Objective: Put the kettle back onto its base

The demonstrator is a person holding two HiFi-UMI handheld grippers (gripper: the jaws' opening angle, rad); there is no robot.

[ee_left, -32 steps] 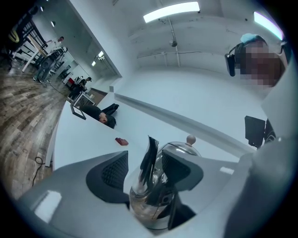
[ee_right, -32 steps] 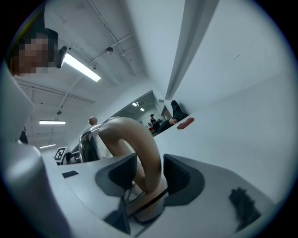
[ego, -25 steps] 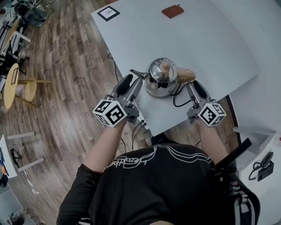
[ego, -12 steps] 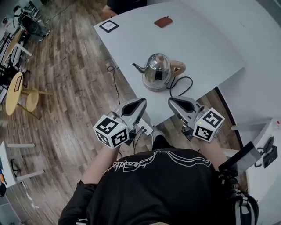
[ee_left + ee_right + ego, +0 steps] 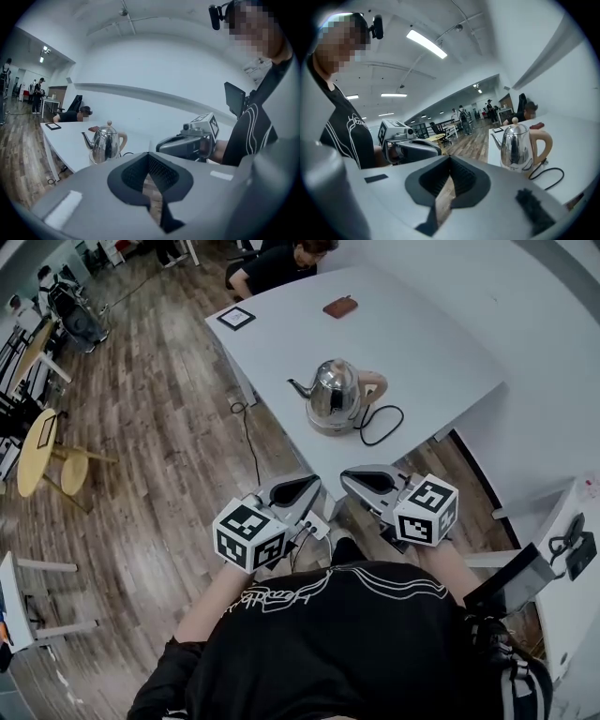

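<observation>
Closest to the person, the left gripper [image 5: 298,489] and right gripper [image 5: 364,480] hung side by side off the near edge of the white table [image 5: 441,343]. Each had its jaws pressed together on nothing. Well apart from both, at twelve o'clock, the kettle [image 5: 334,393] stood upright on its base [image 5: 320,427], spout toward nine o'clock. Its black cord [image 5: 382,424] looped at four o'clock. Farther off, a brown pouch [image 5: 339,307] lay at twelve.
</observation>
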